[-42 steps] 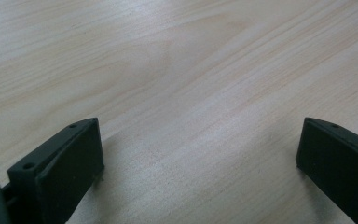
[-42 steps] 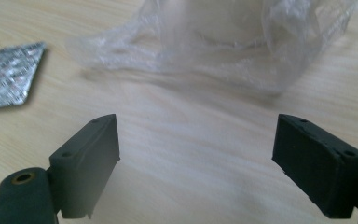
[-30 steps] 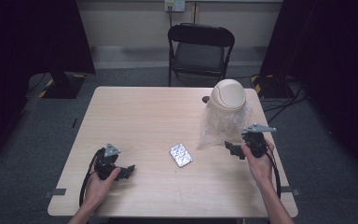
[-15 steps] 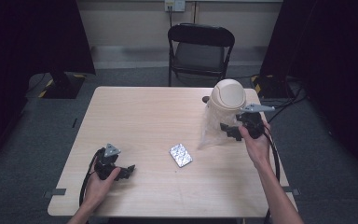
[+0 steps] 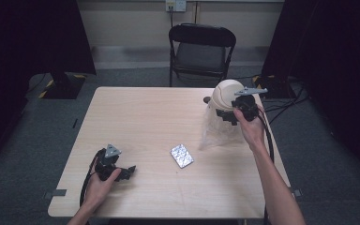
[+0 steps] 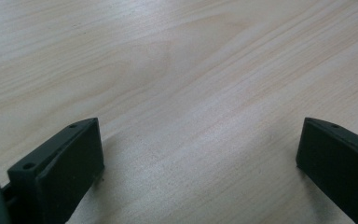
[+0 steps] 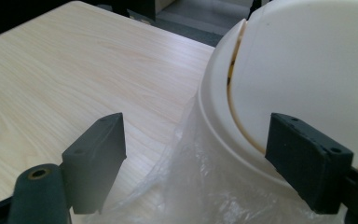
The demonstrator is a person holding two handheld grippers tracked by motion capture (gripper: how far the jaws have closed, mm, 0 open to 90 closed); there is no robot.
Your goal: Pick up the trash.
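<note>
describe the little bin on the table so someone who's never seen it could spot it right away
Start at the pale wooden table and look to its far right corner, in front of the black folding chair. There stands a small cream bin with a domed swing lid and a clear plastic liner hanging out below, unlike the flat silvery packet lying mid-table.

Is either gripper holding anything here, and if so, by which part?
Nothing is held. The right gripper stands open beside the bin's domed lid; the left gripper rests open on the table.
</note>
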